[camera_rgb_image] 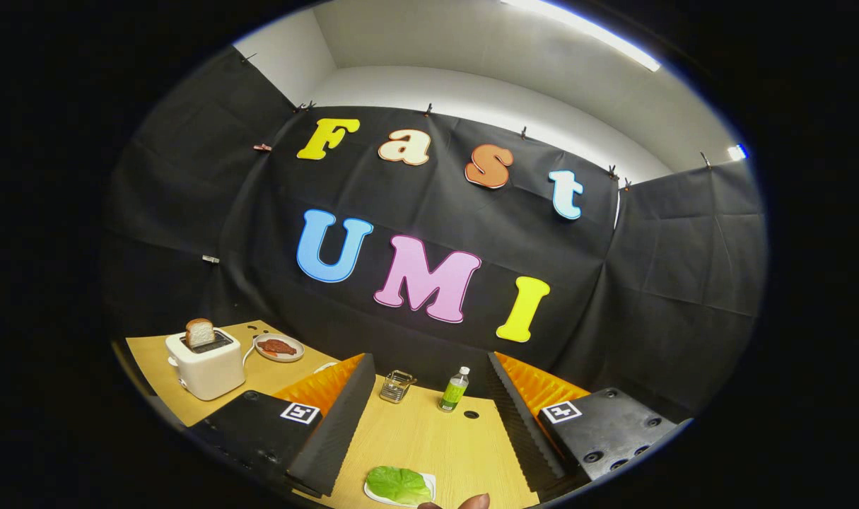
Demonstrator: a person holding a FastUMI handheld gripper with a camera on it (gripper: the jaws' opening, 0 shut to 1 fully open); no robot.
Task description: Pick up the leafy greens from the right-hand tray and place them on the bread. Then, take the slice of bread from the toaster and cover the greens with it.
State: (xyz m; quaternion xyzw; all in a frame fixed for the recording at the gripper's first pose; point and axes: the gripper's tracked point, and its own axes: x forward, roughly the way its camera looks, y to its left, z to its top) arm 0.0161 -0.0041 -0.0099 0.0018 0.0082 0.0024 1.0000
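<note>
My gripper (422,417) is open, its two fingers spread wide above the wooden table (429,438). Leafy greens (399,484) lie on a small white tray (429,482) between the fingers, close in below them. A white toaster (206,364) stands on the table beyond the left finger, with a slice of bread (200,331) sticking up from its slot. Just past the toaster sits a plate (279,347) holding a reddish-brown piece of food; I cannot tell whether bread lies under it.
A green bottle (454,389) and a small clear glass holder (396,386) stand at the far edge of the table ahead of the fingers. A person's fingertip (475,502) shows beside the greens' tray. A round hole (471,414) is in the tabletop near the bottle.
</note>
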